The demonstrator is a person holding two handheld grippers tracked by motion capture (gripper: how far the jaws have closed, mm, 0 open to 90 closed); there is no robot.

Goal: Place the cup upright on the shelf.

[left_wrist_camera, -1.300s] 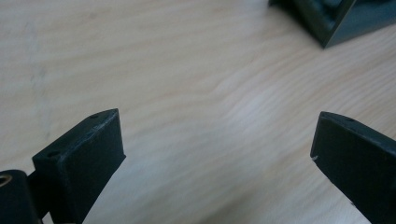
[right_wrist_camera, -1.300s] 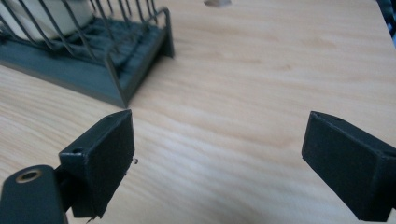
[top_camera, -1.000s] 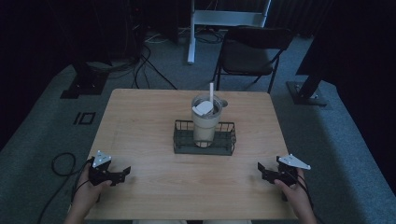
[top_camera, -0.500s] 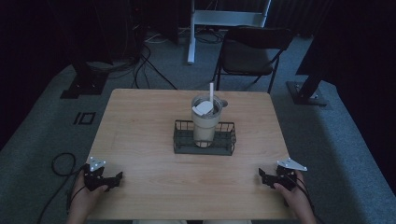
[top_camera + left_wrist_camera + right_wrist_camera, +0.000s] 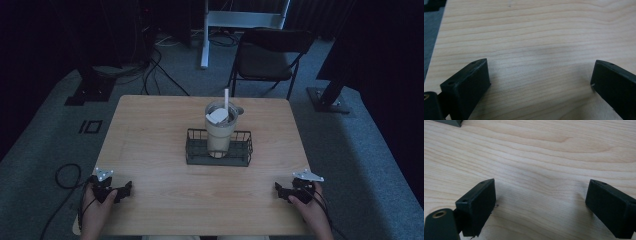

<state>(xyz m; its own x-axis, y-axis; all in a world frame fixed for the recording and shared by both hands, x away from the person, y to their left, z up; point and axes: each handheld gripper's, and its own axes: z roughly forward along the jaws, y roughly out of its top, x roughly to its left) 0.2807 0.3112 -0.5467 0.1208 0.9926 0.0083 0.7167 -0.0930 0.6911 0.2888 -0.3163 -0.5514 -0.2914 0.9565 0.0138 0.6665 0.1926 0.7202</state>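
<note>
Resting lower on table (image 5: 160, 125); left hand-held gripper (image 5: 127, 189) | right hand-held gripper (image 5: 278, 190); both jaws apart, empty

One table (image 5: 165, 150), one wire basket (image 5: 218, 155), one cup (image 5: 220, 131), one straw (image 5: 226, 98), one chair (image 5: 267, 57), two grippers (image 5: 122, 190) (image 5: 281, 190), two hands (image 5: 95, 212) (image 5: 310, 212).
</note>
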